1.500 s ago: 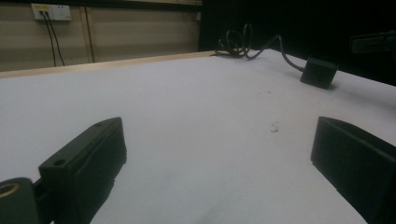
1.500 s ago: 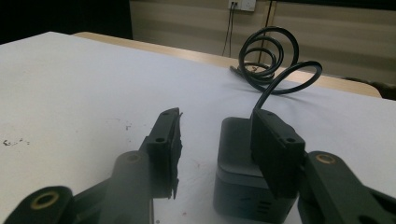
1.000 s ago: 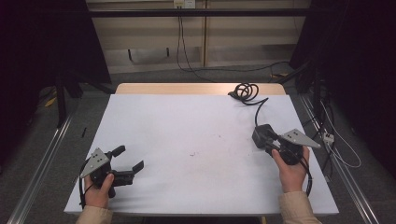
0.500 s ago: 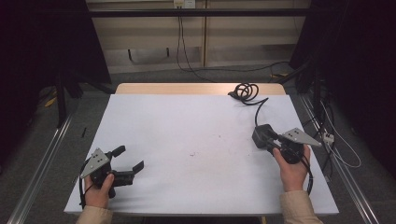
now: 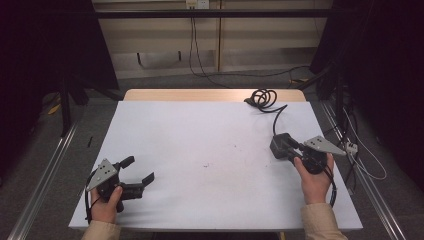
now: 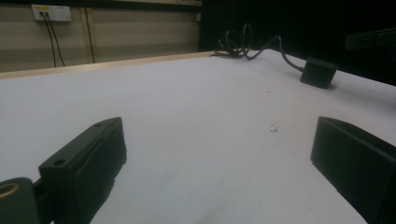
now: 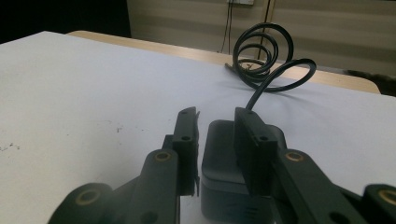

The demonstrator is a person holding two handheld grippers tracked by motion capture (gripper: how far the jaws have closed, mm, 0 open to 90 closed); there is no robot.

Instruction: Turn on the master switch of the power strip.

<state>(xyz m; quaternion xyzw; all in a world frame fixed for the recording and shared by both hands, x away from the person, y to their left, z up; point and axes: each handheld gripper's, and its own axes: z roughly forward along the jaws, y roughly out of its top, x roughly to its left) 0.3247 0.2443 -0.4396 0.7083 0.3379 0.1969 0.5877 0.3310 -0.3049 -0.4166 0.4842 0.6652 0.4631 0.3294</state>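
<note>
Right claw (image 7: 215, 122) nearly closed around boxy matte black adapter (image 7: 224, 158), coiled cord (image 7: 264, 56); left claw (image 5: 140, 171) wide open, empty, on smooth white surface (image 5: 200, 135).

Your left gripper (image 6: 219, 154): you are holding its two black jaws wide apart, low over the white table sheet (image 6: 187, 107).
Ahead right: a black box-shaped power adapter (image 6: 318, 72) is lying flat, its coiled black cable (image 6: 243, 44) trailing behind.

One power adapter (image 5: 281, 145), one coiled cable (image 5: 263, 98), two grippers.
</note>
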